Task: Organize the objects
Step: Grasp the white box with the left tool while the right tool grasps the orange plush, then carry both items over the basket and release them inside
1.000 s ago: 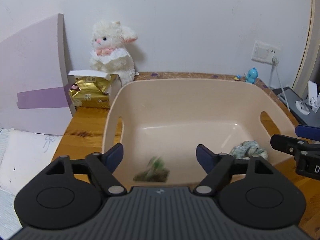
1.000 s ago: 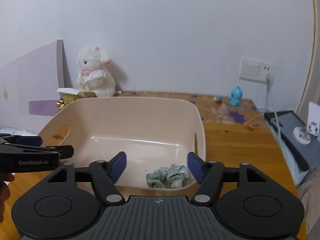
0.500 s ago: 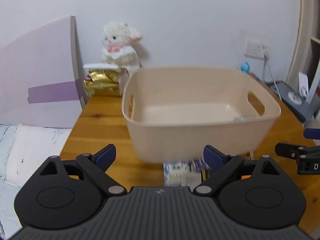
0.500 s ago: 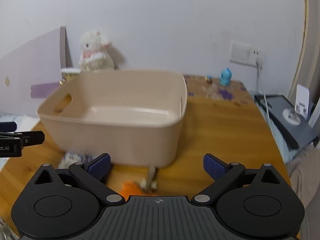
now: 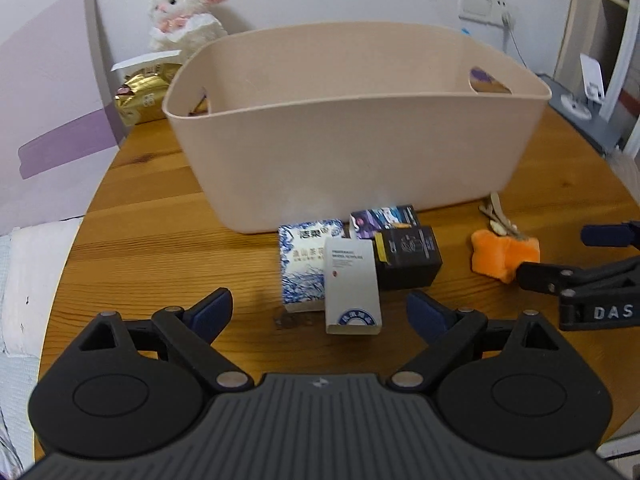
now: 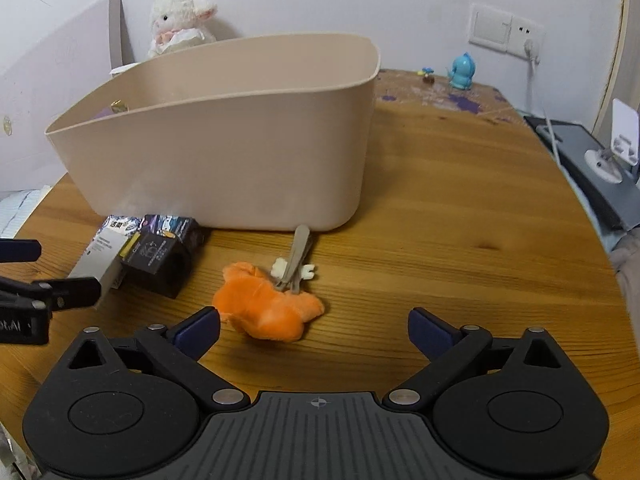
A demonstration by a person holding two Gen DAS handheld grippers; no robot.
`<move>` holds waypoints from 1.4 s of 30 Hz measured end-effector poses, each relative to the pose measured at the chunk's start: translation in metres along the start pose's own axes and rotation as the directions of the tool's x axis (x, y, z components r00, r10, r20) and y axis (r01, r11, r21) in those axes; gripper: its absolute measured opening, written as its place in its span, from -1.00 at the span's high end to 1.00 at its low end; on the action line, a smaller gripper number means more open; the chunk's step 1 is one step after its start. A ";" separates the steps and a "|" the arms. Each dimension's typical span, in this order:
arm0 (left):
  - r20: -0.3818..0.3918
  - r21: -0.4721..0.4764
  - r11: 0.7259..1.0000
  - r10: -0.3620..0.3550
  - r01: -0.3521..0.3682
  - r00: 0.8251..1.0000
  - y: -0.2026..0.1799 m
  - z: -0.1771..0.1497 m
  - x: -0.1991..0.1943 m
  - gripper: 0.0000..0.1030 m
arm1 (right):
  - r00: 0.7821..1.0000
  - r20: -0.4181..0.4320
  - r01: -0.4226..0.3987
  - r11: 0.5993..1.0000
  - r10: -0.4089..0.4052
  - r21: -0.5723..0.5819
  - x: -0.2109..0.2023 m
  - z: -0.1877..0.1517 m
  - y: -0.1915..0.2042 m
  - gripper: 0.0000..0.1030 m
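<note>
Wood-grain worktop (image 6: 460, 208) runs ahead of both wide-open, empty tongs, left tongs (image 5: 319, 309) and right tongs (image 6: 314, 326), to a white wall. Small boxes (image 5: 350, 264) and an orange plush (image 6: 266, 306) lie just ahead of them, before the beige bin (image 5: 352, 140), whose inside is hidden.

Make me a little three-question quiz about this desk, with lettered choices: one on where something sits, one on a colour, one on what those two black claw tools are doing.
1. Where is the orange plush toy?
A. Inside the beige bin
B. On the table in front of the bin
C. Beside the blue figurine

2. What colour is the box nearest the plush toy?
A. Black
B. Red
C. Green

3. How do the two grippers stand?
A. Both clamped on boxes
B. One holds the plush toy
C. Both open and empty

Answers:
1 B: it lies on the wooden table just before the beige bin, outside it.
2 A: the black box sits closest to it among the small boxes.
3 C: the left gripper and right gripper show wide gaps with nothing between their fingers.
</note>
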State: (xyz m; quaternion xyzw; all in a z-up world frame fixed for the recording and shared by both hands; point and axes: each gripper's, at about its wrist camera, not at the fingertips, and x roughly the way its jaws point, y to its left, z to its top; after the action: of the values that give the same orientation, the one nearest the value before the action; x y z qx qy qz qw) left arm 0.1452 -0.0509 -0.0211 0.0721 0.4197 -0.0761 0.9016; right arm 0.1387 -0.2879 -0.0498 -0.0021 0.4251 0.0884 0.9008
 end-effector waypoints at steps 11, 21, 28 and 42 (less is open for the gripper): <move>-0.084 0.041 0.998 -0.045 0.048 0.995 -0.006 -0.001 0.021 0.34 | 1.000 0.006 -0.006 1.000 0.006 -0.023 0.007 -0.004 0.011 0.52; -0.038 0.037 0.995 -0.090 0.092 0.995 0.000 -0.005 0.004 0.37 | 0.998 0.036 -0.050 0.998 0.052 -0.042 -0.022 -0.014 0.017 0.84; 0.004 0.013 0.993 -0.118 0.118 0.993 0.004 -0.010 -0.011 0.38 | 0.992 0.113 -0.048 0.998 0.053 -0.045 -0.058 -0.010 0.014 0.84; 0.129 0.011 0.995 -0.096 0.095 0.987 0.010 0.003 -0.057 0.38 | 0.968 0.247 -0.040 0.999 0.040 -0.003 -0.102 0.007 -0.004 0.84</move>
State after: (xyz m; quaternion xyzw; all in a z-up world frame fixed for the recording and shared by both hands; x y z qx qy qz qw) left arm 0.1135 -0.0372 0.0257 0.0489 0.3632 -0.1246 0.9221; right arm 0.0811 -0.3077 0.0326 0.0184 0.3099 0.1056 0.9447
